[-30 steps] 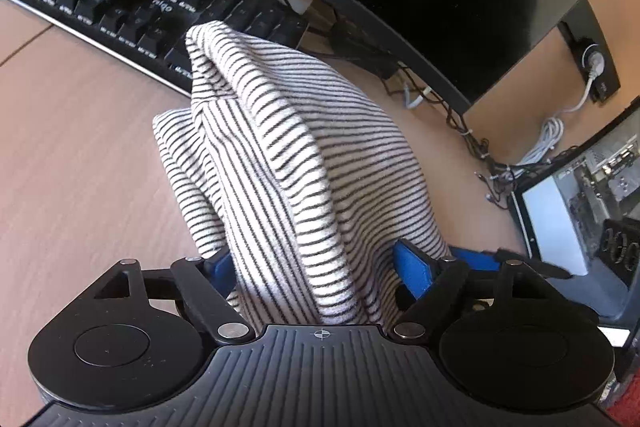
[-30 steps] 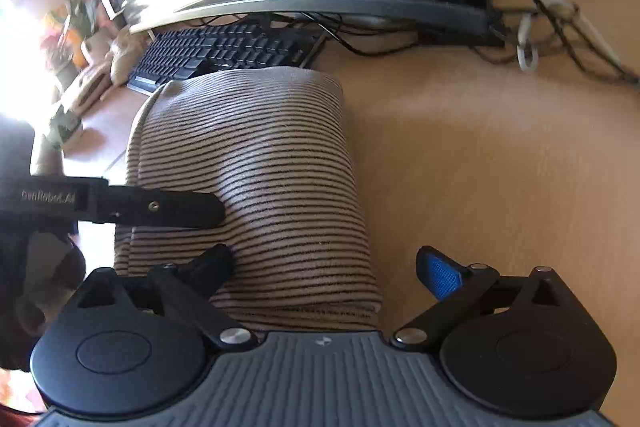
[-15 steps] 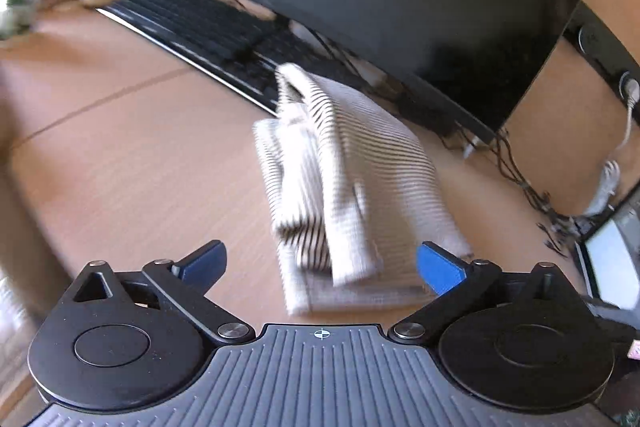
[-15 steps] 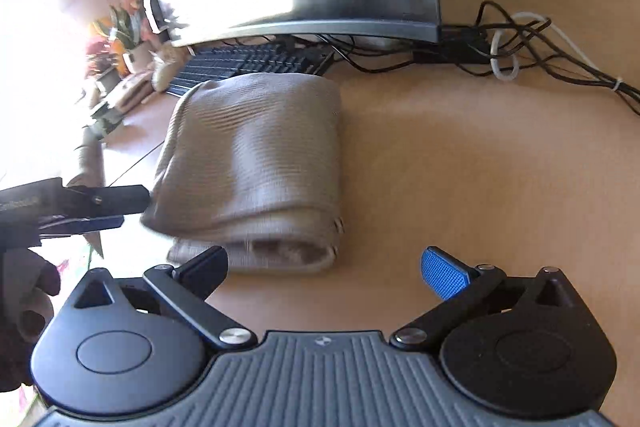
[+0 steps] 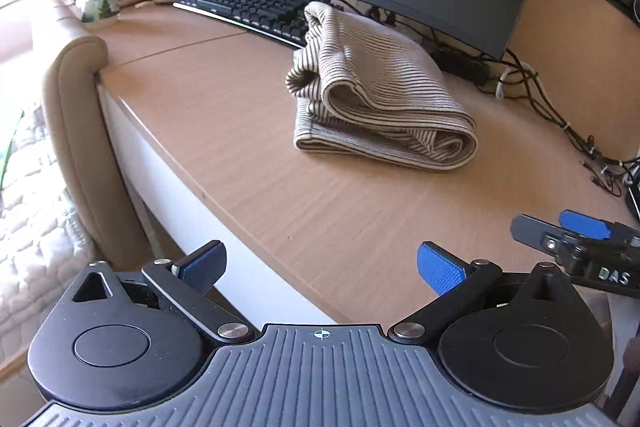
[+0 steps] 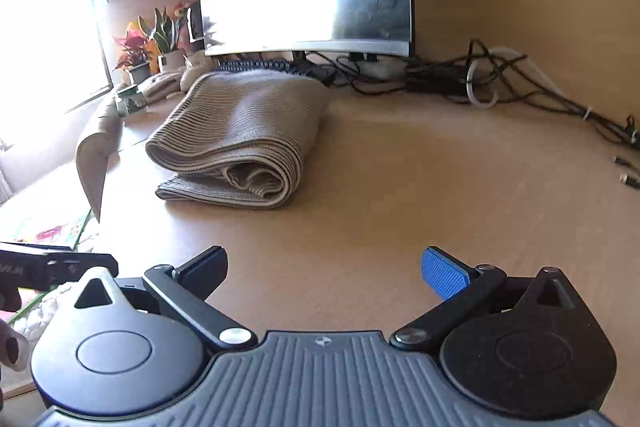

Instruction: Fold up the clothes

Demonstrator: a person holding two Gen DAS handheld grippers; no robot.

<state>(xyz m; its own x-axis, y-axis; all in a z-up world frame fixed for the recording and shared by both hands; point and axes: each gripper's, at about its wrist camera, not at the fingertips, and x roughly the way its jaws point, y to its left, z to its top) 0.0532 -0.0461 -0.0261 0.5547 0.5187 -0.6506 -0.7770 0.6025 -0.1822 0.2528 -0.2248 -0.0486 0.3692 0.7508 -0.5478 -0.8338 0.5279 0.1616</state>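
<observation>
Striped garment point(image 5: 380, 95), folded into a loose bundle, centre frame on wooden surface point(image 5: 224, 115). Left tongs point(image 5: 320, 267) and right tongs point(image 6: 324, 267): both spread wide, empty, well apart from it. Folding judged done; next, at most tidy the rumpled upper-left edge.

My left gripper point(image 5: 320, 263) hangs with its jaws spread wide, the blue pads point(image 5: 440, 267) facing each other across an empty gap and touching nothing. My right gripper point(image 6: 324, 267) is just as wide apart and holds nothing either. Each shows at the edge of the other's view, so the two sit side by side, near one another, both pointing forward at about the same level.
</observation>
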